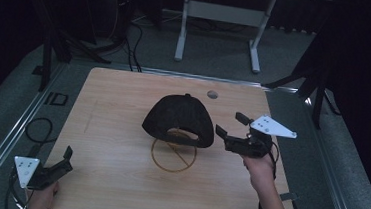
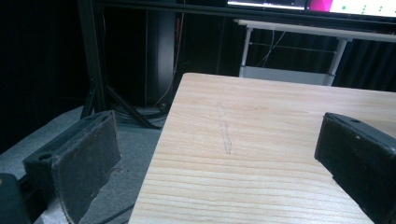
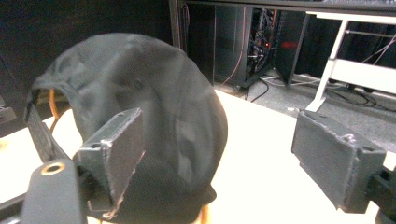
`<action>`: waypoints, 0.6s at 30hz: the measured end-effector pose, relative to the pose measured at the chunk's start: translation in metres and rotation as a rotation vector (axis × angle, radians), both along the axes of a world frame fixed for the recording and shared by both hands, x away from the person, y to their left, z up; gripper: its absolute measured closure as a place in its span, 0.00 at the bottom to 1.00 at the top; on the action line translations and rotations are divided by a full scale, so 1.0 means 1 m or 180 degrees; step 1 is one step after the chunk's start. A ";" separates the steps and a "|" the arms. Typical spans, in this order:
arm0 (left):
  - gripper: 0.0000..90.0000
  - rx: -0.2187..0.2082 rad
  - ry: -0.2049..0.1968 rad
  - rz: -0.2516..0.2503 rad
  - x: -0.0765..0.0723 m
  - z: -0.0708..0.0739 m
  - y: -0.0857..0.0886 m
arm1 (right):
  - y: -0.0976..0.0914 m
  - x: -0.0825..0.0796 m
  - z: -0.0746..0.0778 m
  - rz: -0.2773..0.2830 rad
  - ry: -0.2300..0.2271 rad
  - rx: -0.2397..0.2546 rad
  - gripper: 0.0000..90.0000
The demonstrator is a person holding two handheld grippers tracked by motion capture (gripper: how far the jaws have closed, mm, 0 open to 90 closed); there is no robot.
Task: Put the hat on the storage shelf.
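Cap: a black baseball cap (image 1: 179,119) sits near the middle of the wooden table (image 1: 110,143), its back opening and strap facing the near edge; the right gripper view shows the crown's rounded fabric (image 3: 154,107) close up.
Stand: a thin yellow-orange wire ring (image 1: 173,156) lies under the cap's near side; the high view shows its full circle with a crossbar, the right gripper view just a sliver of orange at the cap's opening.
Right gripper (image 1: 232,125): held just right of the cap, jaws spread wide, nothing between them; in its own view one jaw overlaps the cap, and I cannot tell whether it touches.
Left gripper (image 1: 66,158): at the near left corner, well apart from the cap, jaws wide; its own view looks over bare wood (image 2: 261,140) and the table's left edge.
Hole: a small grey round grommet (image 1: 213,94) near the far edge.
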State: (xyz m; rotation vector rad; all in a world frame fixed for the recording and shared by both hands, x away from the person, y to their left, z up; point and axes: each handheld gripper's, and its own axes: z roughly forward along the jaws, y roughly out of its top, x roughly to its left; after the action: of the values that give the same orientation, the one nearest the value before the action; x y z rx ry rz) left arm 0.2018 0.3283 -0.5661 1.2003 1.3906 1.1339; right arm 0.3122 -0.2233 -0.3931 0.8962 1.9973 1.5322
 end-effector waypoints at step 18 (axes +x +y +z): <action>0.01 0.0007 -0.0005 -0.0001 0.000 0.000 -0.001 | -0.070 -0.003 -0.066 -0.0587 0.0166 -0.0243 0.15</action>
State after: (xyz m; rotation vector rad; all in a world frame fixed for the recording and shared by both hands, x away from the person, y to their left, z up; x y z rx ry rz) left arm 0.2015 0.3277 -0.5661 1.2008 1.3882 1.1363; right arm 0.3092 -0.2936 -0.4586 1.0665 1.9351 1.3356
